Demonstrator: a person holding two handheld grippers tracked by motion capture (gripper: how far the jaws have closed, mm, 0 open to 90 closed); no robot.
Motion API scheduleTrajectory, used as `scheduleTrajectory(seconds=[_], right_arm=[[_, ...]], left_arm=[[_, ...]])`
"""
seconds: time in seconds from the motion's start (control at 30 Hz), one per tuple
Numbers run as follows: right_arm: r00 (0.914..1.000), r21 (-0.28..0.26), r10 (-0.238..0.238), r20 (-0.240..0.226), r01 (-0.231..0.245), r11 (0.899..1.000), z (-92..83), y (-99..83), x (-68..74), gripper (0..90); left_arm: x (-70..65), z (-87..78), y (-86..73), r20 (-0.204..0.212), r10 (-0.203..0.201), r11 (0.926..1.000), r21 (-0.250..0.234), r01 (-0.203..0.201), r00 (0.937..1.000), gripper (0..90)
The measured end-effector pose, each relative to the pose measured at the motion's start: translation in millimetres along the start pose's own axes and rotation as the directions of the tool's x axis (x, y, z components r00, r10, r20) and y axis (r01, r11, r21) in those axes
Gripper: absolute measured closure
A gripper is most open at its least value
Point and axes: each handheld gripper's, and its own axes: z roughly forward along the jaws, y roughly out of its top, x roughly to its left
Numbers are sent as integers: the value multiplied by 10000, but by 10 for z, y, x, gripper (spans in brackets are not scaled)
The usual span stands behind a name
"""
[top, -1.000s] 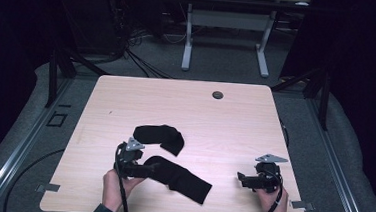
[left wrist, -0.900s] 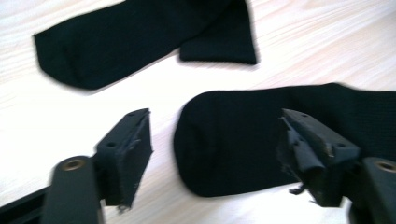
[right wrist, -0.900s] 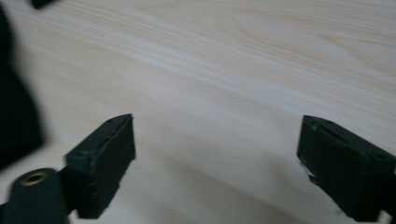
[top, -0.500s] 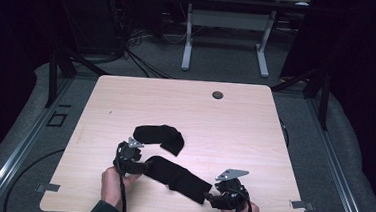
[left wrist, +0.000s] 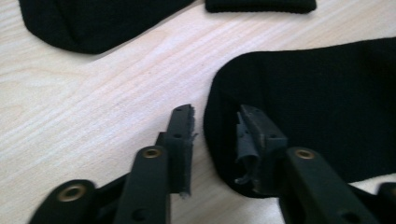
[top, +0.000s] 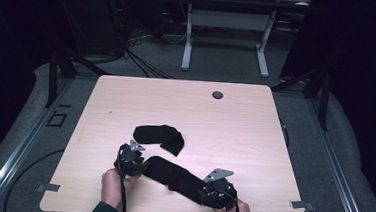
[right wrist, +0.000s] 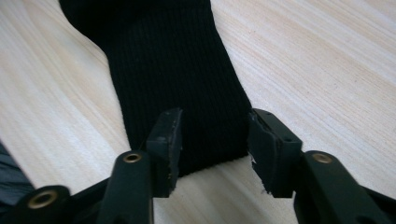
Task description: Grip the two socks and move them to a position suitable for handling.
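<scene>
**Ana:** Black knit on pale wood. From the high view, a long black sock lies slantwise near the front edge of the table, with the left gripper at its upper end and the right gripper at its lower end. A second sock, folded, sits just behind.

**Ben:** And the left gripper view?

**Ana:** Its jaws have just been closing, yet a gap remains. The rounded sock end lies under the right-hand jaw while the other jaw is over bare wood; the edge falls between them and isn't pinched yet. The folded sock peeks in at the top.

**Ben:** Right gripper view?

**Ana:** Same story: jaws just closing, partly open, straddling the sock's straight cuff end on both sides. I can't see the pads pressing on the fabric.

**Ben:** Progress?

**Ana:** Early, I'd judge. Both ends are lined up, but neither is gripped. The sock is flat on the table, so pinching, lifting and whatever follows is all ahead.
</scene>
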Motion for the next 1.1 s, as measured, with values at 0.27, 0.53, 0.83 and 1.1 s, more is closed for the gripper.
scheduleTrajectory(seconds=[0.27, 0.53, 0.83, 1.1], right_arm=[[9989, -20, -402, 222, 403, 9992, -8, -30, 43, 777], [9981, -430, -50, -620, 24, 9991, -228, -22, -141, 794], [9947, -192, -810, -632, 799, 9966, -406, 26, -302, 787], [9932, 542, -1121, -313, 1137, 9920, -245, 9, -459, 743]], left_arm=[[-116, 0, -1, -605, 631, 9980, 34, -630, 9962, 873], [-106, -206, -75, -25, 137, 9977, -660, -139, 9999, 881], [-231, -396, -260, 491, 32, 9966, -824, 9, 9988, 881], [-311, -303, -425, 701, 20, 9975, -699, 29, 9975, 878]])
